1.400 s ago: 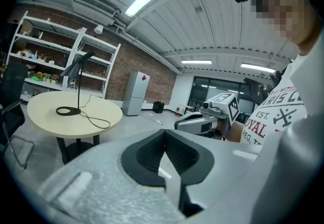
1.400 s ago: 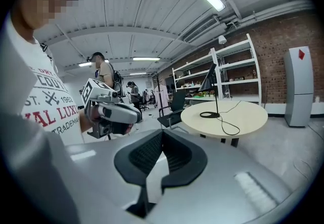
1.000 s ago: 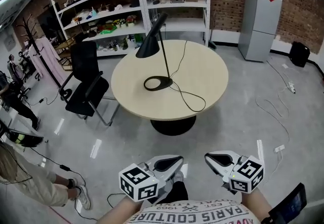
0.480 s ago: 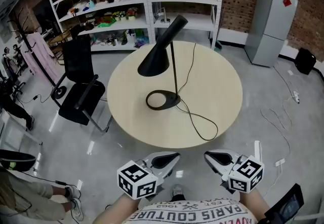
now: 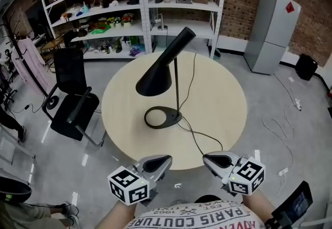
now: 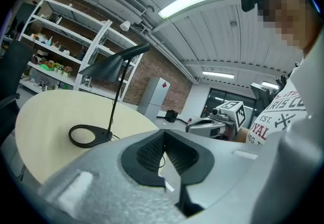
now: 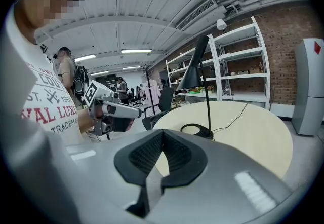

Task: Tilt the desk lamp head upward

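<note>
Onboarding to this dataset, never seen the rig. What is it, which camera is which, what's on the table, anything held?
There is no robot here. A person holds a two-jaw tool in each hand: the left gripper and the right gripper. The cubes with square markers are part of them.

The head view comes from a camera on the person's head, looking steeply down. The two gripper views come from cameras riding on each gripper, looking along its jaws.

On the round beige table stands a black desk lamp with a cone-shaped head and a ring-shaped base.

Both pairs of jaws are shut and hold nothing. Neither touches the lamp.
</note>
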`<state>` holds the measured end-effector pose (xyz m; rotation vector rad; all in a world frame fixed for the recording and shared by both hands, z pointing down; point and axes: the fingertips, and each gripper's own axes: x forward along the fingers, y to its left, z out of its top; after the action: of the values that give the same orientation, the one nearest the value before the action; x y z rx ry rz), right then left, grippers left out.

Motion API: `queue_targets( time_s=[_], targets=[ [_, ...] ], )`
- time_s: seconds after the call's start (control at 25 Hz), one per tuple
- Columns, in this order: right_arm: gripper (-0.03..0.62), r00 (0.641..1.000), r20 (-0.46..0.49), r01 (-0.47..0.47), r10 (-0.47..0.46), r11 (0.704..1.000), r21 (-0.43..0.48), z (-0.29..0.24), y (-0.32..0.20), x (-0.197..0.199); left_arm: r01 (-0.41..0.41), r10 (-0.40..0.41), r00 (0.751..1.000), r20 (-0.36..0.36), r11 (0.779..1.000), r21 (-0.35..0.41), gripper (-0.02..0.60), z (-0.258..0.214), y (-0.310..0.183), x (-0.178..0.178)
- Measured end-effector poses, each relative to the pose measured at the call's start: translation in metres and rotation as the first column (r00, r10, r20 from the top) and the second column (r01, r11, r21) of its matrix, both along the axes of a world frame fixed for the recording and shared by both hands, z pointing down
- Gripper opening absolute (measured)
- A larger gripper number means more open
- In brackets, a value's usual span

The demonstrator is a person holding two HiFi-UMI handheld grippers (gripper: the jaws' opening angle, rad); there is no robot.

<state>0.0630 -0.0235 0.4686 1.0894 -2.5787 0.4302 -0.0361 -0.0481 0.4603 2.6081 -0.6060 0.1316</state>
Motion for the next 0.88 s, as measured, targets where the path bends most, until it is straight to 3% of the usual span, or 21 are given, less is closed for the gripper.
queue_targets(
  time_s=[0.4, 0.88],
  targets=[
    [0.005, 0.999, 0.03, 0.022, -0.022, 1.0, -0.006, 0.005, -0.039, 0.005, 0.063, -0.063, 0.998, 0.004, 0.998, -0.018, 0.002, 0.003, -0.031, -0.006],
    [0.015, 0.997, 0.045, 0.069, -0.068, 0.997, -0.025, 0.026, -0.138, 0.016, 0.134, -0.135, 0.99, -0.041, 0.991, -0.018, 0.002, -0.004, -0.11, -0.009]
  ],
)
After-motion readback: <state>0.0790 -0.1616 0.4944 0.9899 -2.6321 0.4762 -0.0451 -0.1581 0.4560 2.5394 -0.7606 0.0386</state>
